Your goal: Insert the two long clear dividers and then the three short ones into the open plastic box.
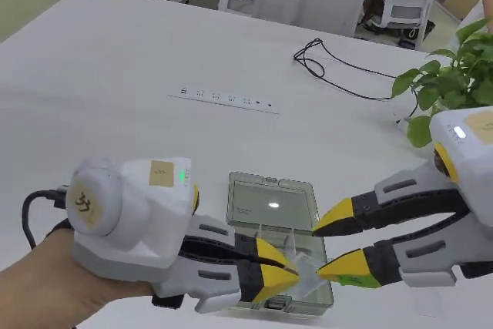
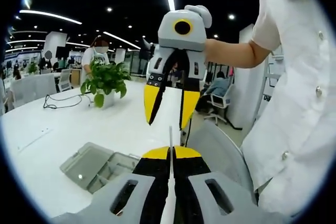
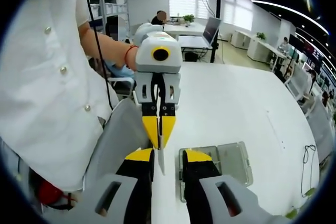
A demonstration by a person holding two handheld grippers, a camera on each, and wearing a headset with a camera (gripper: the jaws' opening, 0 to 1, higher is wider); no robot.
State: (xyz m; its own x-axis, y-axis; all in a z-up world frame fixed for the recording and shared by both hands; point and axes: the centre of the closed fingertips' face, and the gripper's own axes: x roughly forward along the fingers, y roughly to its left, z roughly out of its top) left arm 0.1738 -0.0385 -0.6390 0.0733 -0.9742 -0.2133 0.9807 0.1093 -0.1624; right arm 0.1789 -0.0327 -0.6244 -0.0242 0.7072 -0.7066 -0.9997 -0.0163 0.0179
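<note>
The left hand-held gripper [image 1: 291, 273] hid the near corner of the open plastic box [image 1: 269, 206]. The outline of the clear divider [image 1: 312, 279] was too faint to trace.

Box [image 1: 312, 304] sits on desk [image 1: 115, 59] near the front edge, its lid [image 1: 273, 202] lying flat behind it. Left gripper [image 1: 293, 273] and right gripper [image 1: 320, 250] meet tip to tip above the box, divider [image 1: 312, 281] between them. Power strip [image 1: 227, 100] farther back; cable [image 1: 331, 67] and plant [image 1: 451, 82] back right.

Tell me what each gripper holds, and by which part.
The left gripper is shut on a clear divider, pinching one end. The right gripper is open, holding nothing.
</note>
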